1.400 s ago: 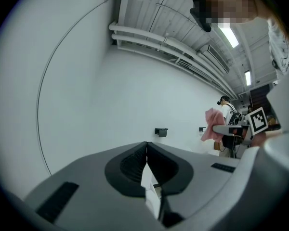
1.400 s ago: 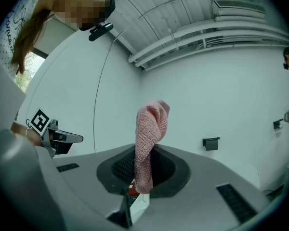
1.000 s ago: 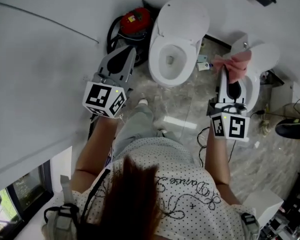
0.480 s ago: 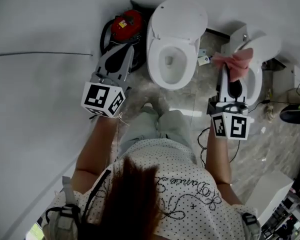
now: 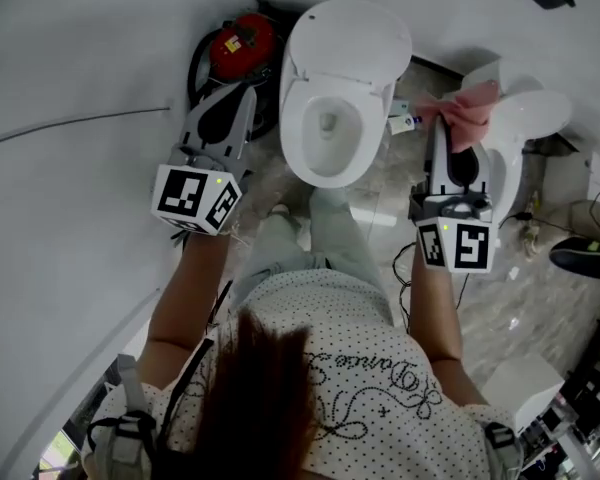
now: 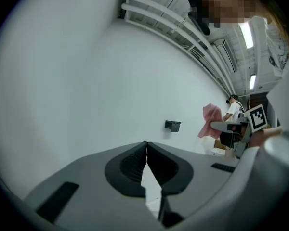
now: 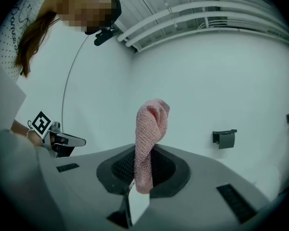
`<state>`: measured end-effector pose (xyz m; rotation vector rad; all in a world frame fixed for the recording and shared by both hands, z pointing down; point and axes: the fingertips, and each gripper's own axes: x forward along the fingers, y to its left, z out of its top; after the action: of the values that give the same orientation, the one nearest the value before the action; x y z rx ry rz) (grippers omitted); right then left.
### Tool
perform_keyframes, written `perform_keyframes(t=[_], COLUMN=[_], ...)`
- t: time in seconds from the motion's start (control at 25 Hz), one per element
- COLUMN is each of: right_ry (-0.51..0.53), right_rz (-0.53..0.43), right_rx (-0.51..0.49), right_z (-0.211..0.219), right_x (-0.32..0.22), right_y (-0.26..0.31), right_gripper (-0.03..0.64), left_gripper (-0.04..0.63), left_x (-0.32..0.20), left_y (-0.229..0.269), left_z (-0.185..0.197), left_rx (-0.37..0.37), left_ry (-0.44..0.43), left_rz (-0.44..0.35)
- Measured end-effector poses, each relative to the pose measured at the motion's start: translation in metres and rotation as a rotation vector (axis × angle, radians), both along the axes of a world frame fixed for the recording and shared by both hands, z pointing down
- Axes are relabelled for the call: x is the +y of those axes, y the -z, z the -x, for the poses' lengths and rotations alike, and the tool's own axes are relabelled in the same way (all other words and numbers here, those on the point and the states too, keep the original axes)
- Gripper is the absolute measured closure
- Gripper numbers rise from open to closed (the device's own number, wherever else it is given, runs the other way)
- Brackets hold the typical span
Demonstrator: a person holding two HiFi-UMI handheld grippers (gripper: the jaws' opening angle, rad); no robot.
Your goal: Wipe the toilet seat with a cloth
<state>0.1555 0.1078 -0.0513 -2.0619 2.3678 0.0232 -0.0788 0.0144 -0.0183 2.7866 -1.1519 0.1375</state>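
Shifted since a second ago: person's leg (image 5: 332, 236), now stepped up to the toilet front, both grippers carried along. Left gripper (image 5: 244, 95) (image 6: 147, 150): jaws closed, empty. Right gripper (image 5: 441, 128) (image 7: 143, 170): jaws clamped on pink cloth (image 5: 470, 113) (image 7: 149, 134), which rises above its tips. Toilet seat (image 5: 295, 143): between both grippers, touching neither.
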Motion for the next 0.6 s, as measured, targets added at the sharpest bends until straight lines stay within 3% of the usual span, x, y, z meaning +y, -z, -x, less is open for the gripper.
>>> perform_keyframes(t=[0.36,0.6], right_ry=[0.137,0.198], right_rz=[0.040,0.098], right_rx=[-0.036,-0.080], right_z=[-0.062,-0.058], right_x=[-0.084,-0.111], right_y=[-0.036,-0.076], right_gripper=[0.569,0.568], left_gripper=[0.589,0.589], left_x=[-0.049,-0.063], left_y=[-0.022,-0.054], left_z=[-0.056,-0.063], left_rx=[-0.056,-0.074], left_ry=[0.109,0.139], left_rz=[0.008,0.061])
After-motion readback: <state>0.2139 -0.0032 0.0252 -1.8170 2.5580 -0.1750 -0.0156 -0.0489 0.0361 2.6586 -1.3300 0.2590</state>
